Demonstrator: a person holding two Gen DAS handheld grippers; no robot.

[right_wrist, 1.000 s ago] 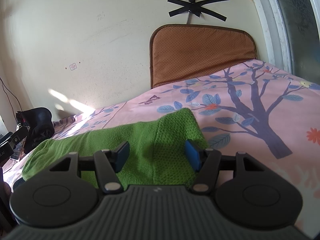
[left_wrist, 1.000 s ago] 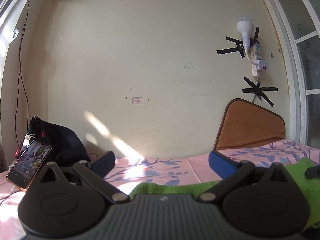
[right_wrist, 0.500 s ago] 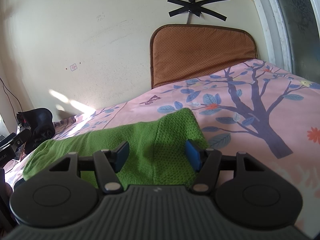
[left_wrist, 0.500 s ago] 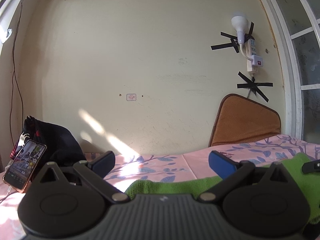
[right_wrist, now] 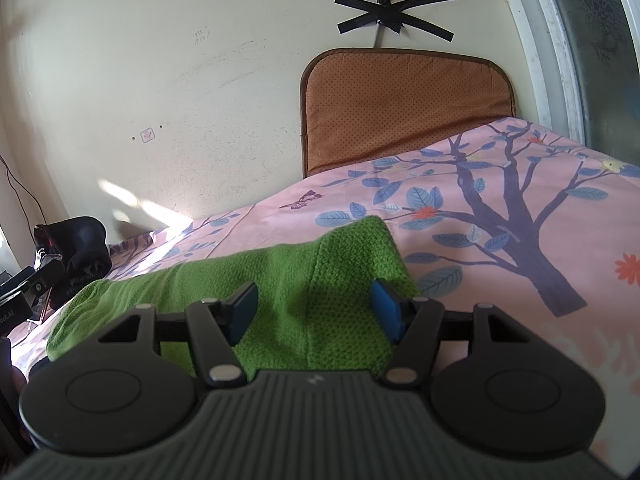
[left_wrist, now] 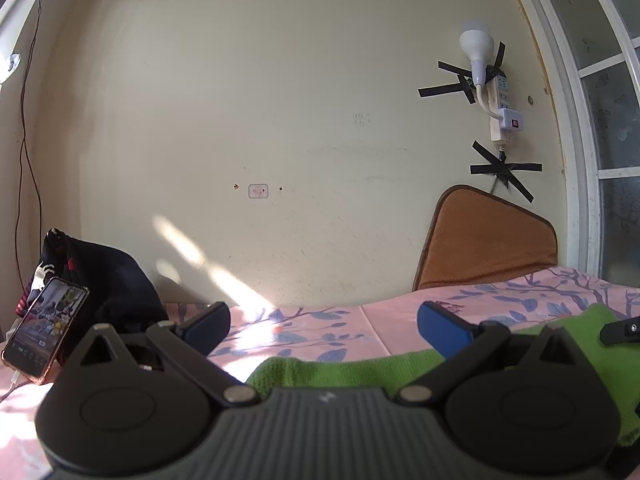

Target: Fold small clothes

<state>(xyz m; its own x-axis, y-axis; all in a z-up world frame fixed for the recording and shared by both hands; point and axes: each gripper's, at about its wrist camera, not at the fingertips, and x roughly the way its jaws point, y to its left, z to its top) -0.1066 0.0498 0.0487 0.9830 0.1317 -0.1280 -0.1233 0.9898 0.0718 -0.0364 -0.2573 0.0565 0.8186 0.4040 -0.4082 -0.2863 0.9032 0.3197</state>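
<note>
A green knitted garment point(right_wrist: 280, 280) lies flat on the pink tree-print bed sheet point(right_wrist: 500, 208), stretching from left to right. My right gripper point(right_wrist: 316, 308) is open and empty, low over the garment's right end, one blue pad on each side of a fold line. My left gripper point(left_wrist: 324, 324) is open and empty, held above the garment's left end point(left_wrist: 320, 372), which shows just below its pads. The tip of the right gripper point(left_wrist: 620, 330) shows at the right edge of the left wrist view.
A brown cushion point(right_wrist: 404, 108) leans on the cream wall at the head of the bed. A phone point(left_wrist: 44, 336) is propped against a black bag point(left_wrist: 112, 280) at the far left. A power strip with a lamp point(left_wrist: 496, 96) is taped to the wall. A window frame point(right_wrist: 560, 40) stands at the right.
The left gripper's view has drifted slightly, with a little more of the green garment showing below it. The right gripper has stayed where it was, open over the garment.
</note>
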